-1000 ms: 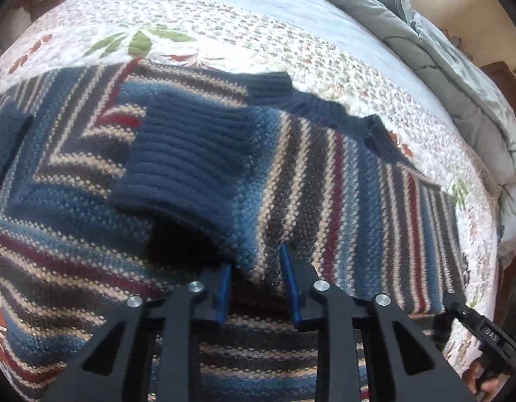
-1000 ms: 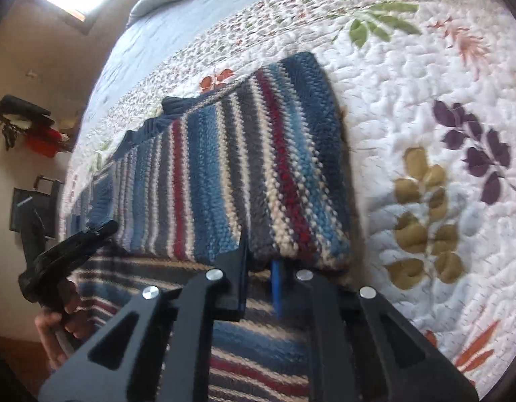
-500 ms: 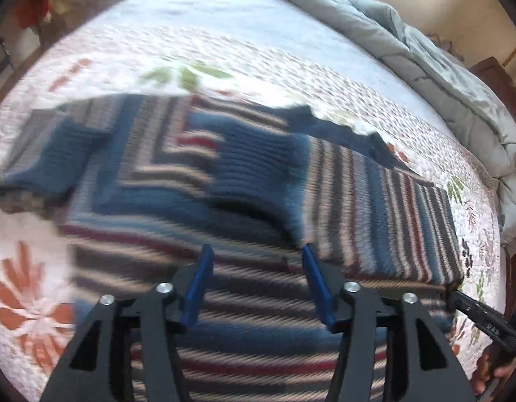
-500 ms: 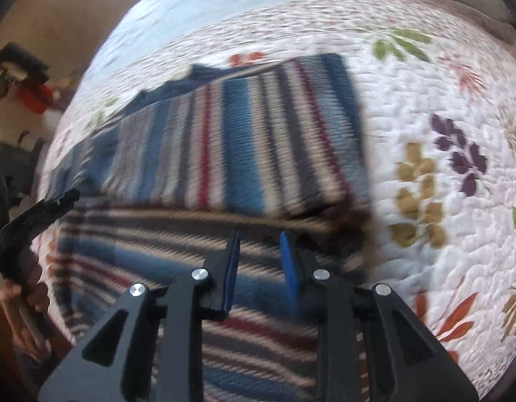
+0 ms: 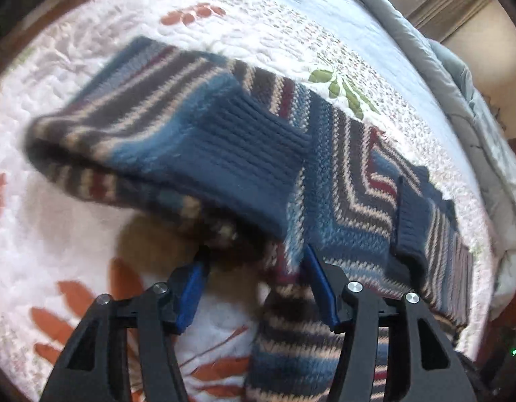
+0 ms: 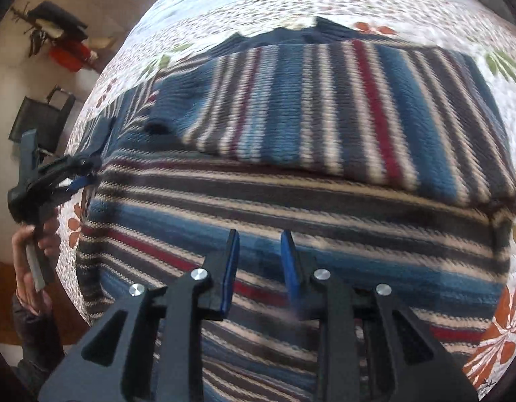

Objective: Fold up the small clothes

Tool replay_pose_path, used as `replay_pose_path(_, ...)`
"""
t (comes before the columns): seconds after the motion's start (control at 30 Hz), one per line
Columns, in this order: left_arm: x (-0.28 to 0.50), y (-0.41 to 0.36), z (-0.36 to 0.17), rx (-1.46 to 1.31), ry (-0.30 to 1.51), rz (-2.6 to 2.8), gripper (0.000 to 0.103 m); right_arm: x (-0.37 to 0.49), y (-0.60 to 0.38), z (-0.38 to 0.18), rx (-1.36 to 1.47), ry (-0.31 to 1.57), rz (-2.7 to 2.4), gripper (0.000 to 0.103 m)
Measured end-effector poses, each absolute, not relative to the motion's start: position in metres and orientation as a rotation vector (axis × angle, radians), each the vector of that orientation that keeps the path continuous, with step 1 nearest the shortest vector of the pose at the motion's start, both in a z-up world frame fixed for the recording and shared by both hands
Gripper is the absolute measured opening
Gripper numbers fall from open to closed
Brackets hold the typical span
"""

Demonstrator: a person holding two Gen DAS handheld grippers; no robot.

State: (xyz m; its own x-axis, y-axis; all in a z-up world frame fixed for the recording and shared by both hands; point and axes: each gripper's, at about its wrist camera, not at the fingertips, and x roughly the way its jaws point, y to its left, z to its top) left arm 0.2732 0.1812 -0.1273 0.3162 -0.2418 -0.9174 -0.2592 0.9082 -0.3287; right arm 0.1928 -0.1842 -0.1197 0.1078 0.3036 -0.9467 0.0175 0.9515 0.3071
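A knitted sweater (image 6: 291, 201) striped in blue, grey, cream and red lies flat on the quilt. One sleeve (image 6: 325, 100) is folded across its chest. In the left wrist view the other sleeve (image 5: 157, 124) lies out to the left, its navy ribbed cuff (image 5: 251, 154) resting on the body. My left gripper (image 5: 256, 261) is open at the sweater's side edge, with bunched knit just beyond its tips and no pad pressing on it. My right gripper (image 6: 259, 238) hovers over the lower body with its jaws opening and nothing between them. A hand (image 6: 33, 251) holds the left gripper (image 6: 73, 174) at the sweater's left edge.
The white quilt (image 5: 73, 207) with orange and green leaf prints covers the bed. A grey duvet (image 5: 459, 77) is bunched along the far side. Beyond the bed's left edge stand a dark chair (image 6: 40, 120) and a red object (image 6: 68, 55) by the wall.
Both grippers let go of the folded sleeve and opened. The left one swung left to the other sleeve's side. The right one slid toward the middle of the lower body.
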Motion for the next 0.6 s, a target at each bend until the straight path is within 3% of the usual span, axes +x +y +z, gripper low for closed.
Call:
replay_pose_path(0.17,0.291,0.183,-0.134,-0.505,1.237,-0.013,0.057,0.199,-0.158,-0.119,0.195,1.452,0.243,0.030)
replay_pose_path(0.23,0.293,0.184,-0.135,-0.507,1.239,0.012,0.046,0.202,-0.150,-0.121,0.191,1.458,0.252,0.030)
replay_pose_path(0.3,0.297,0.192,-0.133,-0.527,1.219,0.023,0.025,0.204,-0.145,-0.123,0.182,1.463,0.251,0.030)
replay_pose_path(0.33,0.299,0.196,-0.131,-0.552,1.206,0.017,0.020,0.205,-0.143,-0.124,0.180,1.465,0.252,0.030)
replay_pose_path(0.47,0.299,0.211,-0.104,-0.545,1.066,0.035,0.017,0.207,-0.135,-0.128,0.166,1.465,0.268,0.030)
replay_pose_path(0.6,0.308,0.207,-0.134,-0.469,1.166,0.056,0.018,0.208,-0.129,-0.137,0.142,1.485,0.264,0.030)
